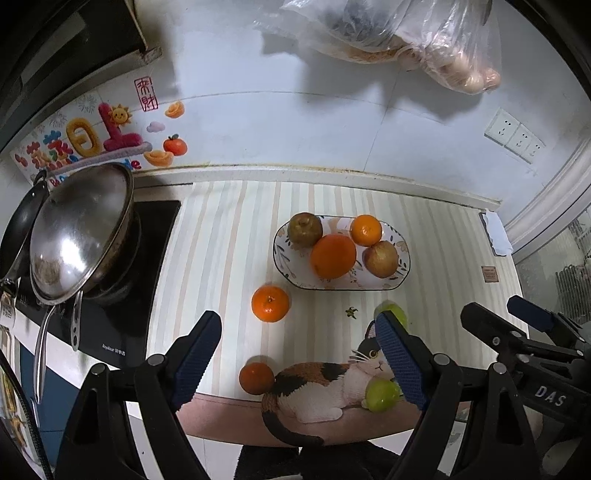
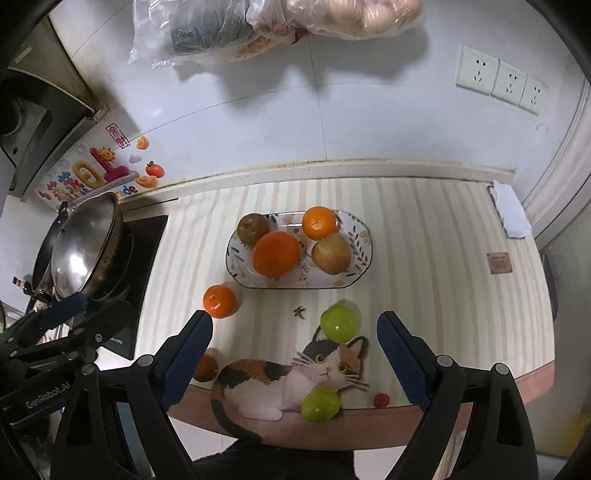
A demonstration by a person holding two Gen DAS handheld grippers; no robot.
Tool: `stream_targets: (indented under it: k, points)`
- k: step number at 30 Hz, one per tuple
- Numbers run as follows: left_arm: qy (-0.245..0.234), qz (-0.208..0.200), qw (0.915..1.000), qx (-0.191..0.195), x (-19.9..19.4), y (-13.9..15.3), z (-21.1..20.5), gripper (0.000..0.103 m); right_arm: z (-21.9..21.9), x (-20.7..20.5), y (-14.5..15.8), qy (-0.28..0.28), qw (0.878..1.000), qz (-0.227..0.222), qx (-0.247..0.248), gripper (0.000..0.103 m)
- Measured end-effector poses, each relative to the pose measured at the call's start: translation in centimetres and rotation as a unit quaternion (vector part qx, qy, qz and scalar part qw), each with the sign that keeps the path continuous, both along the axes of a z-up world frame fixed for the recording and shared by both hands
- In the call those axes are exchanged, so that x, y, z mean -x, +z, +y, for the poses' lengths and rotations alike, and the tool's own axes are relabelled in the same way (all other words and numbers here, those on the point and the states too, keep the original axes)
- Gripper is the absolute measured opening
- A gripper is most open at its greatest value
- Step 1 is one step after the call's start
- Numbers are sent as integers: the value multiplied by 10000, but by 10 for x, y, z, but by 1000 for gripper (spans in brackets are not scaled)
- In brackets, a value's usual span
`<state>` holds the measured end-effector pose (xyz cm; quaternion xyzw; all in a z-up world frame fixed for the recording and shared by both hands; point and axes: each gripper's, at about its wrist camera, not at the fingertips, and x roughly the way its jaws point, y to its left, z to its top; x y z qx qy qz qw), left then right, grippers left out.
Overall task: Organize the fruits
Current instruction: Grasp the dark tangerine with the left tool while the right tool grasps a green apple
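Note:
A patterned plate point(image 1: 400, 254) point(image 2: 364, 240) on the striped mat holds a big orange point(image 1: 333, 256) point(image 2: 276, 253), a small orange point(image 1: 365, 230) point(image 2: 320, 222) and two brownish apples point(image 1: 305, 229) point(image 1: 381, 258). On the mat lie a loose orange point(image 1: 270, 303) point(image 2: 220, 301), a darker orange point(image 1: 256, 378) point(image 2: 205, 367) near the front edge, two green fruits point(image 2: 340, 323) point(image 2: 320, 405) and a tiny red fruit point(image 2: 382, 400). My left gripper point(image 1: 299, 358) is open and empty above the front edge. My right gripper point(image 2: 293, 354) is open and empty too.
A steel pan point(image 1: 81, 232) point(image 2: 86, 243) leans on the black stove at the left. Plastic bags point(image 1: 399, 33) hang on the wall, sockets point(image 2: 496, 81) at the right. A folded cloth point(image 2: 511, 210) lies at the mat's far right. A cat picture point(image 2: 291, 376) is on the mat.

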<state>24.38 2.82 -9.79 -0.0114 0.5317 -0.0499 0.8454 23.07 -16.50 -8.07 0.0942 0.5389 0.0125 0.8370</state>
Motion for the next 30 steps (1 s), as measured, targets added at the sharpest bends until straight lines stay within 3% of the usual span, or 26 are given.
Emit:
stream_targets:
  k: [5, 13, 20, 24, 30]
  points:
    - [78, 222, 9997, -106, -1, -21, 9, 85, -3, -2, -20, -15, 9995, 258, -176, 93]
    - [179, 1130, 9930, -308, 0, -101, 28, 85, -4, -1, -127, 74, 9861, 1595, -465, 93]
    - [447, 2236, 9735, -182, -6, -191, 46, 85, -12, 14, -229, -35, 9562, 2813, -804, 93]
    - [567, 2602, 9638, -117, -12, -228, 52, 85, -15, 21, -260, -204, 9435, 3132, -1060, 93]
    - [528, 2940, 9543, -88, -16, -263, 46, 85, -12, 28, -288, -343, 9342, 3344, -1197, 93]
